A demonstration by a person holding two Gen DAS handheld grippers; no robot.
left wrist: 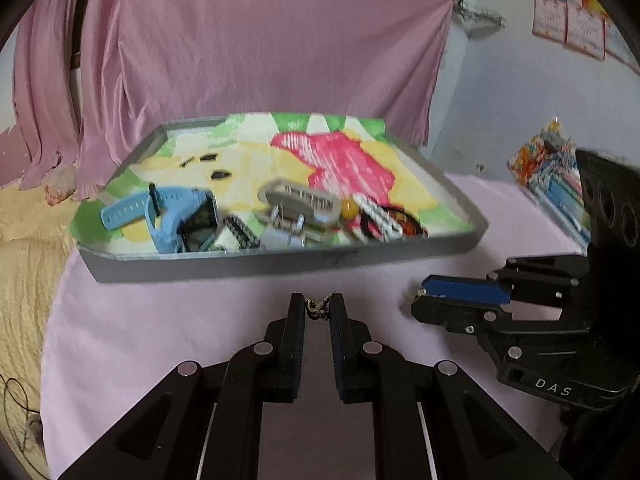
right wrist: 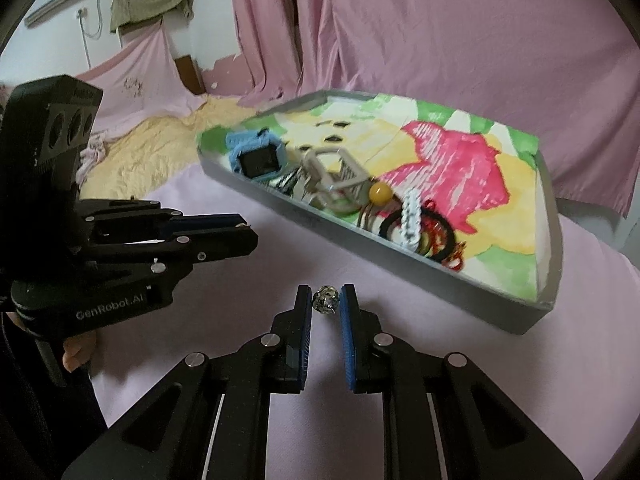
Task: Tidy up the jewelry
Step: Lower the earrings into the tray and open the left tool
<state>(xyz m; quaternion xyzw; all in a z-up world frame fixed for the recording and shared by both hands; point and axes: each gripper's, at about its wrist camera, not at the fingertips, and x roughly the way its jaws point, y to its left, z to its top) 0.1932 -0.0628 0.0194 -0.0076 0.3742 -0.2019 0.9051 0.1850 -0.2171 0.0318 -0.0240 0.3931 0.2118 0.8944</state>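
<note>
Mostly, we judge the sorting well along: one grey tray [left wrist: 280, 266] on the pink-covered desk [left wrist: 200, 332] already holds one blue watch [left wrist: 176, 220], one grey clasp [left wrist: 300, 200], one yellow bead [left wrist: 349, 209] and a tangle of bracelets [right wrist: 416, 228] we cannot count. Two pieces remain outside it — in front of the tray, the left tongs [left wrist: 318, 307] pinch a small earring [left wrist: 316, 307], the right tongs [right wrist: 326, 300] a silvery charm [right wrist: 326, 300].

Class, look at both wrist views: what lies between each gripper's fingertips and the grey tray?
Only bare pink cloth, in both views. Each gripper holds a small jewelry piece: left, right; tray.
</note>
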